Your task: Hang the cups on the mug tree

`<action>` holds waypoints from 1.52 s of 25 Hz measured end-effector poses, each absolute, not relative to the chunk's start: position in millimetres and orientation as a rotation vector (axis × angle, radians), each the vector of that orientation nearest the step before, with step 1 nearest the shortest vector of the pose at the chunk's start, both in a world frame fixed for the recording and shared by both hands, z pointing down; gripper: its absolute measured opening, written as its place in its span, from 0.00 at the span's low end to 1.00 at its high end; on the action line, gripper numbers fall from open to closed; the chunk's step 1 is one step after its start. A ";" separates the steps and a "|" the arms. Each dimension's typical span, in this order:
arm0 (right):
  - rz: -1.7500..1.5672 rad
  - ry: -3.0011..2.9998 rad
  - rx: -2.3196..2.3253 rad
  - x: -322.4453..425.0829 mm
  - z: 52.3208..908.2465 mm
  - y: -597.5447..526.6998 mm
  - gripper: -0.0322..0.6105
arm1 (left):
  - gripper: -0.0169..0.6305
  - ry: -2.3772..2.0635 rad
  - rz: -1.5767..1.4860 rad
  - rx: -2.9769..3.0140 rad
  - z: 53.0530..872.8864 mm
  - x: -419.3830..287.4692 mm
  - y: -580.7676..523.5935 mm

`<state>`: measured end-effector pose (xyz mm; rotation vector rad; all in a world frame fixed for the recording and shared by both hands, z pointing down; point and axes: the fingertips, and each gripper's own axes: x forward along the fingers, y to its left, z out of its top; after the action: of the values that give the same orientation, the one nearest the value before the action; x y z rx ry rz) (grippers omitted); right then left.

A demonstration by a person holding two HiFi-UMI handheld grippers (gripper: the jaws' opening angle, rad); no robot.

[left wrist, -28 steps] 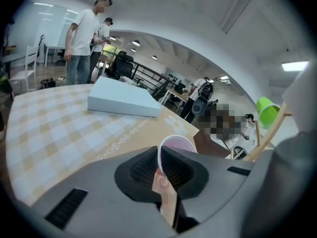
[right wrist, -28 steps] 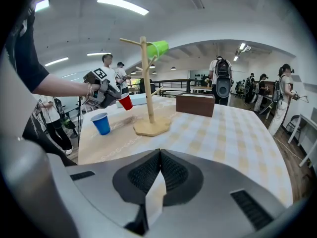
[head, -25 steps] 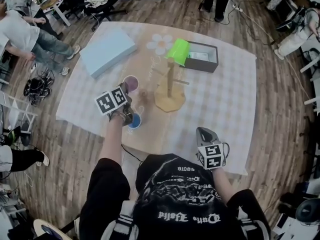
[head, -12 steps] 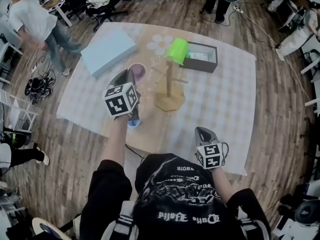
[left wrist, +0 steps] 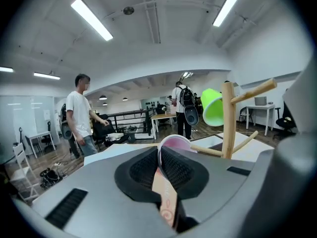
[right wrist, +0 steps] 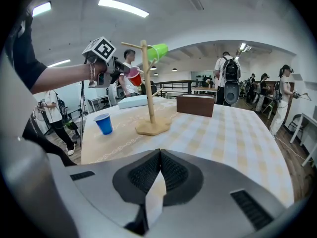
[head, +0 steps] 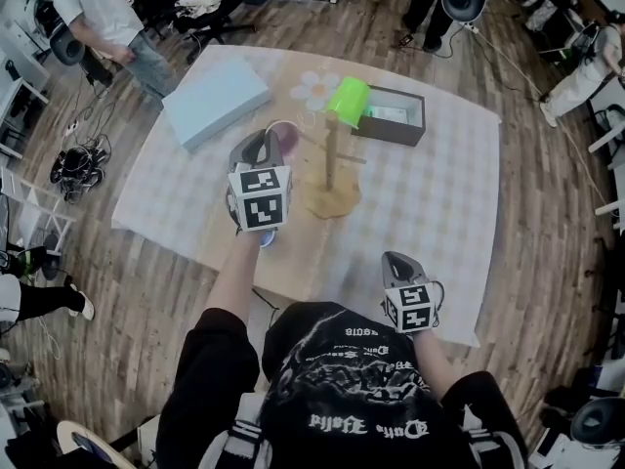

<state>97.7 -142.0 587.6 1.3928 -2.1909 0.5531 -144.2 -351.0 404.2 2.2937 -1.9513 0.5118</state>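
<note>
The pink plastic cup (left wrist: 174, 143) sits mid-frame in the left gripper view, its rim pinched between the clenched jaws of the left gripper (left wrist: 161, 158), which hide most of its body. It hangs just beside the wooden mug tree (head: 332, 164), which carries a lime-green cup (head: 347, 101). A blue cup (right wrist: 104, 123) stands on the checked table (head: 439, 193), nearly covered by the gripper in the head view: three cups in all. A brown open box (head: 395, 113) and a pale blue flat box (head: 215, 99) lie in the upper part of the frame. The right gripper (right wrist: 158, 170), lower right, is closed on nothing.
</note>
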 end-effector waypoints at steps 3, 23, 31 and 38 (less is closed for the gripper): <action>0.555 -2.189 1.399 100.8 586.2 -141.0 0.06 | 0.09 -2.001 0.558 2.343 398.7 -136.0 -348.0; 0.542 -2.210 1.365 100.2 588.6 -138.0 0.06 | 0.09 -2.131 0.765 2.482 399.4 -101.3 -324.2; 0.546 -2.210 1.363 102.5 589.4 -136.8 0.06 | 0.09 -2.173 0.766 2.496 402.3 -92.7 -317.1; 0.542 -2.211 1.326 99.3 595.7 -135.6 0.06 | 0.10 -2.174 0.739 2.521 405.0 -78.3 -310.4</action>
<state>99.3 -135.6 595.7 1.3264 -2.2114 0.5421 -78.3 -310.4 405.0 2.5211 -2.1736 0.7395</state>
